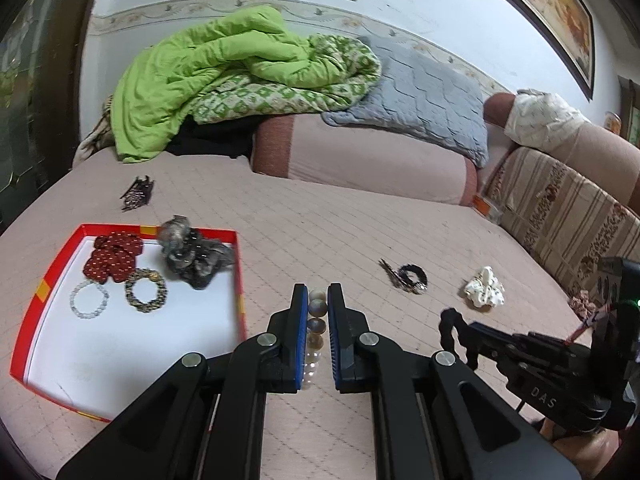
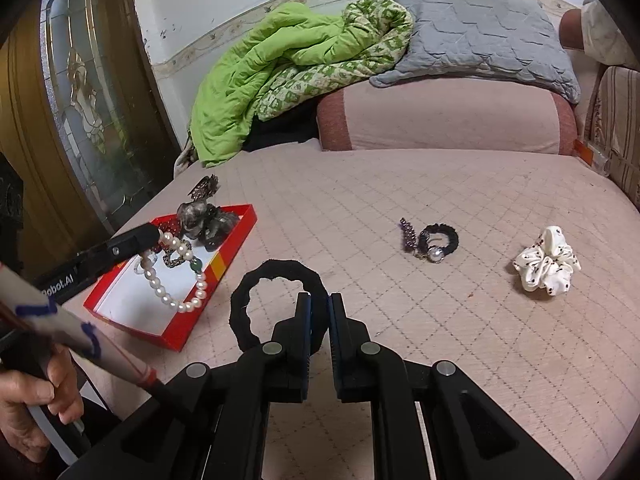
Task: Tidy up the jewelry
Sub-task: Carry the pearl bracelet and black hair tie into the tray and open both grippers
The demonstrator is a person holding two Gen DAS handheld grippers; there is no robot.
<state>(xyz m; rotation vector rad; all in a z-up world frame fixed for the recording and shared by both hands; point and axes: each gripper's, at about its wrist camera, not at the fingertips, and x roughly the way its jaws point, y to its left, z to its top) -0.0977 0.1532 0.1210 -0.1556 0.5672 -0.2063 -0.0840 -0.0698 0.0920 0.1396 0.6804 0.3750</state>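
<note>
Right up close in the left wrist view, the left gripper (image 1: 318, 300) has its jaws pinched narrow on a pearl necklace (image 1: 316, 320), beads stacked in the gap between the blue pads. From the right wrist view you can see that same necklace (image 2: 176, 280) dangling in a loop over the red box (image 2: 224, 264) at the left of the frame.

The right gripper (image 2: 319, 304) is also nearly closed, jaws clamped on a black scrunchie (image 2: 276, 272) that sticks out to the upper left of the jaws as an open ring.

The box (image 1: 240, 280) sits at left in the left view on the bed (image 1: 320, 220), already holding a red polka-dot scrunchie (image 1: 114, 256), a grey scrunchie (image 1: 192, 256), a clear bead bracelet (image 1: 89, 300) and a gold-brown bracelet (image 1: 145, 290).

Still out on the bed: a white scrunchie (image 2: 546, 260) at right, a black hair tie with a pearl (image 2: 436, 240) mid-frame, and a dark hair clip (image 1: 138, 194) above the box.
</note>
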